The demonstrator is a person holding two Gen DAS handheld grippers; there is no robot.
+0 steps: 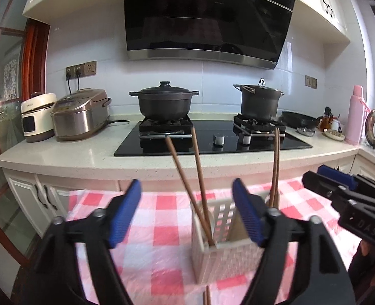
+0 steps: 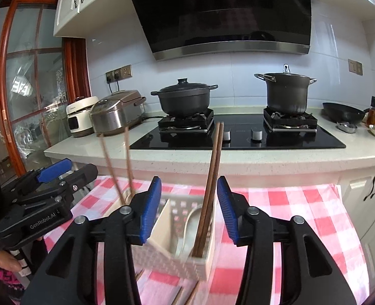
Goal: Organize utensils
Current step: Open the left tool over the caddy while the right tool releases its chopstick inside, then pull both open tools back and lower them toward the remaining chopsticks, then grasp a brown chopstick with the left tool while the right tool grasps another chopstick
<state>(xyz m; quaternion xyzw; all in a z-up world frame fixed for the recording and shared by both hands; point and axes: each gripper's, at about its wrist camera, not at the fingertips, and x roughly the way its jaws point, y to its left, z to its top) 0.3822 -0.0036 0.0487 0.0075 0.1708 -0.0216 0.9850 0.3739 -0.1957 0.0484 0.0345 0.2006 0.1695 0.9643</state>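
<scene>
A white perforated utensil holder stands on the pink checked cloth. It has two compartments. One pair of brown chopsticks leans in the left compartment, another pair in the right. In the right wrist view the holder holds a chopstick pair and a white spoon; a second pair leans at the left. More chopsticks lie on the cloth in front. My left gripper is open above the holder. My right gripper is open around the holder, empty.
A counter behind the table carries a black hob with two dark pots, two rice cookers at the left, a wok and a pink flask at the right. Cabinets stand below the counter.
</scene>
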